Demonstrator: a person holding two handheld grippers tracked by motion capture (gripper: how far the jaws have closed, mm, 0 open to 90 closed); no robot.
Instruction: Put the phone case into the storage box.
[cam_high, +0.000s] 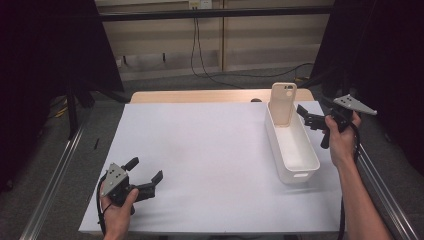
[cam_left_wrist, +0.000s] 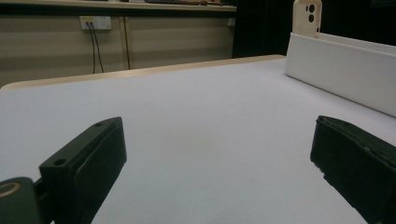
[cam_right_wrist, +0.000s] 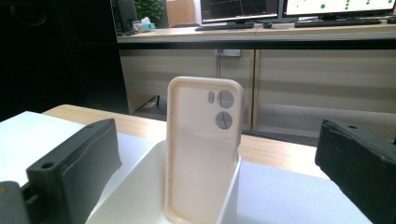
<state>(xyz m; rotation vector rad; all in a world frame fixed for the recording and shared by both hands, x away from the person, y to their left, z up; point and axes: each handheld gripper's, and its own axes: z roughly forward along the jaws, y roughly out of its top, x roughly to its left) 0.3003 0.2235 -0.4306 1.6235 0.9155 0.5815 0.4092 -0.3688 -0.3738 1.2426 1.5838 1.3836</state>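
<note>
White mat over a wooden table (cam_high: 200, 96); wall sockets and cables behind, dark curtains either side, monitors on a desk at the back in the right gripper view.

Object in hand: a beige phone case (cam_high: 283, 103). It stands upright at the far end of a long white plastic bin (cam_high: 295, 165), leaning on the bin's end wall, camera cut-outs at the top.

Right gripper (cam_high: 306, 116): I hold it just beside the bin's far end, pointed at the case. Jaws are wide apart and empty; in the right gripper view the case sits between them but farther off, not touched.

Left gripper (cam_high: 146, 175): low over the mat at the near left, well apart from the bin. Jaws spread, nothing between them.

Step, as I judge it: approach for a pick of the case, grasp not yet made.

Next move calls for: advance the right gripper until the case's upper part lies between the pads, then close across its thin faces or its two edges. Risk: a nudge may tip the case flat into the bin.
</note>
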